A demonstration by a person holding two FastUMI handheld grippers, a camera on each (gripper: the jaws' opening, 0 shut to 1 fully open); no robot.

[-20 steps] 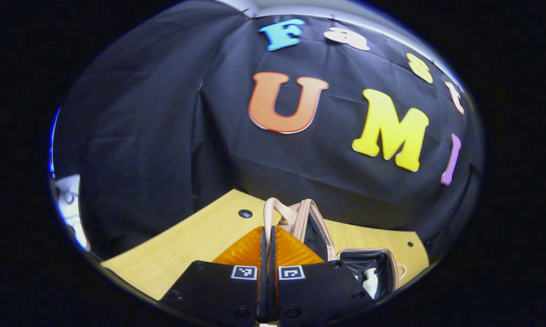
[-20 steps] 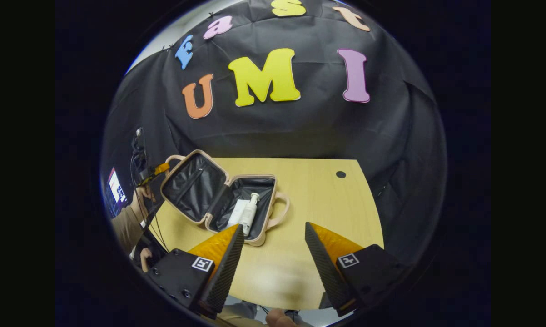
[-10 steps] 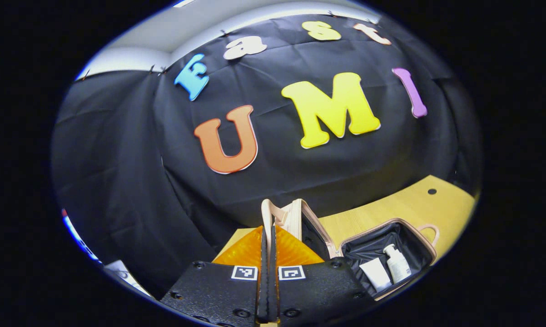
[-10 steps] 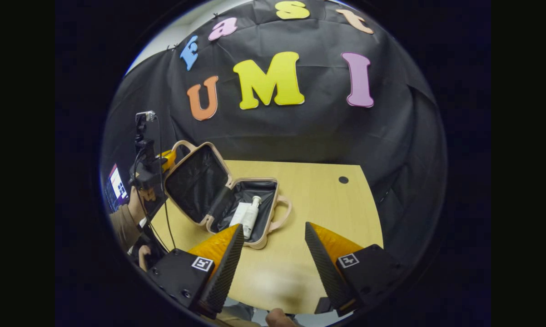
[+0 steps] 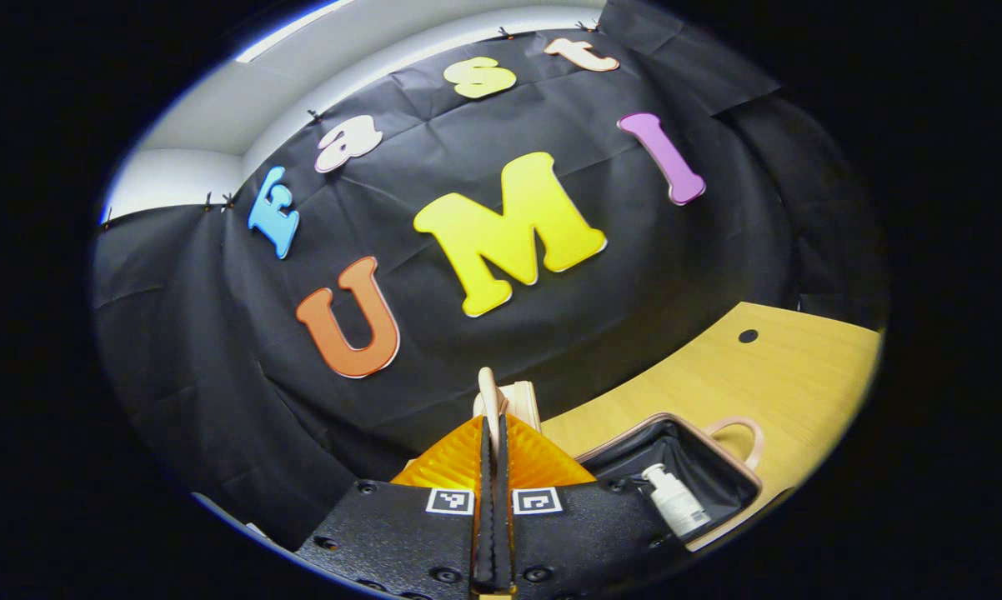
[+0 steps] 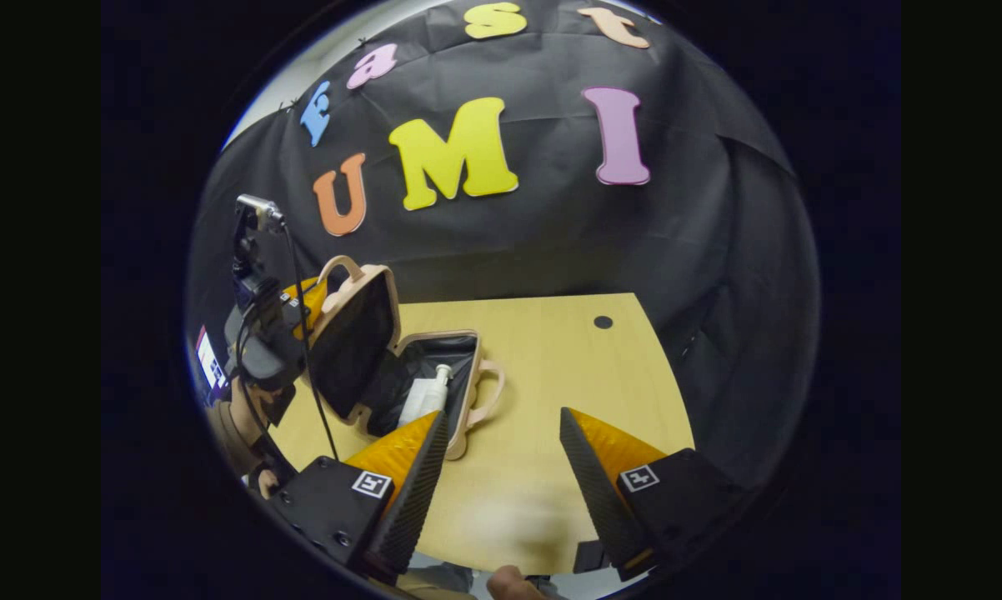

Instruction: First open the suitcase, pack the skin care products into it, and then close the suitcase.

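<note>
while half-raised, suitcase lid's handle (image 5: 489,398) sits between left gripper (image 5: 493,433) fingers.

1. In the right gripper view, the suitcase lid (image 6: 353,342) has swung up from lying wide open to standing nearly upright over the suitcase base (image 6: 434,379).
2. The left tool (image 6: 305,298), clamped on the lid handle (image 6: 340,268), has risen with it toward 10 o'clock.
3. In the left gripper view, the lid's dark lining has turned away and the lid (image 5: 513,398) is seen edge-on.
4. There the pump bottle (image 5: 674,510) sits lower, toward 4 o'clock, and more counter (image 5: 784,367) shows at 3 o'clock.
</note>
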